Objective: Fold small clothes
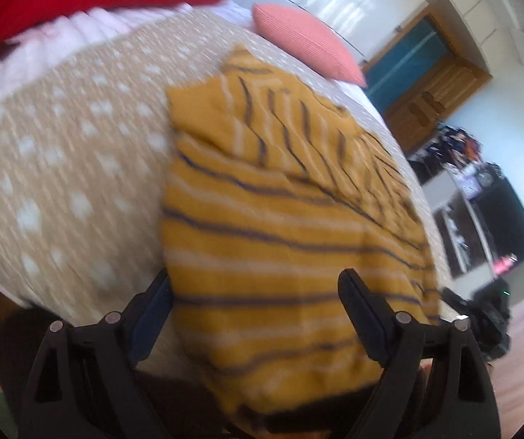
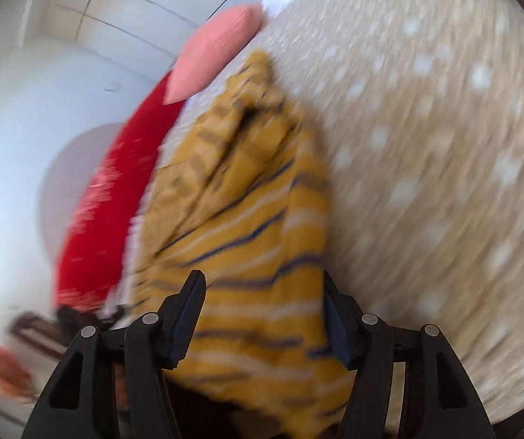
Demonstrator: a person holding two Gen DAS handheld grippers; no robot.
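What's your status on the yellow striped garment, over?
Left claw open, right claw open, both over the yellow striped garment. Garment partly folded on the spotted bedspread. Pink cushion clear of it.

no readable text or labels show anywhere.

Bright daylight, heavy motion blur in both views, fisheye bending, dark vignetted corners, glare on white walls

Both wrist views close, blurred, sharing garment (image 1: 280,219)
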